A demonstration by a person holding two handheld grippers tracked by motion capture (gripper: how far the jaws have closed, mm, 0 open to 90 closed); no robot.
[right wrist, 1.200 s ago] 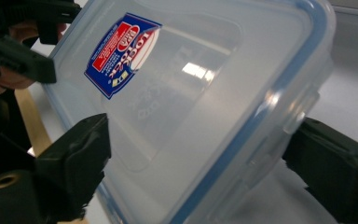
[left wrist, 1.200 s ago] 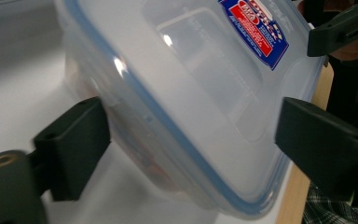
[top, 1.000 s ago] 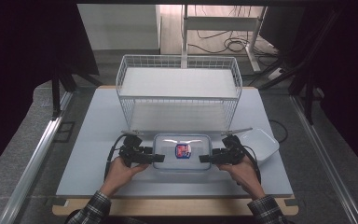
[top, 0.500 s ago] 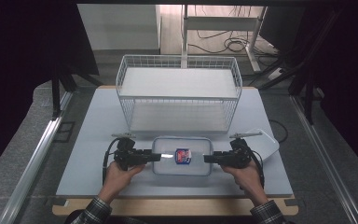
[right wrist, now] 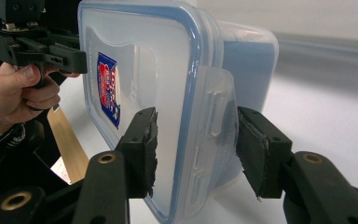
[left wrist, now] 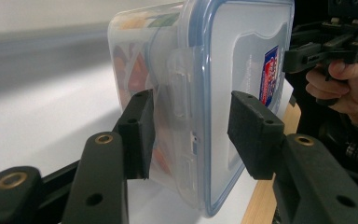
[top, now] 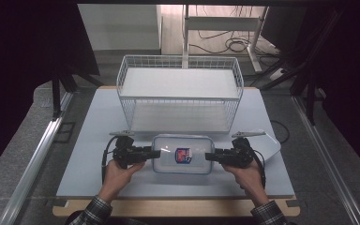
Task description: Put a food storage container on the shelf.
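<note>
A clear plastic container (top: 183, 154) with a blue-rimmed lid and a red and blue sticker lies on the white table (top: 89, 140), in front of the wire basket. Colourful contents show through its wall (left wrist: 130, 70). My left gripper (top: 157, 153) holds its left end and my right gripper (top: 207, 156) its right end. In the left gripper view the jaws (left wrist: 191, 135) straddle the end latch, one pad on the lid, one under the base. The right gripper (right wrist: 193, 149) clamps the other latch end of the container (right wrist: 144, 60) likewise. Both pairs of jaws have just been closing on it.
A white wire basket (top: 180, 93) stands behind the container, its open side facing it. A white tray-like piece (top: 269, 143) lies at the right behind my right hand. The table's wooden front edge (top: 178, 206) runs near the person's sleeves.
Both grippers' jaws have narrowed onto the container's two ends. The hands and the container have hardly shifted.
</note>
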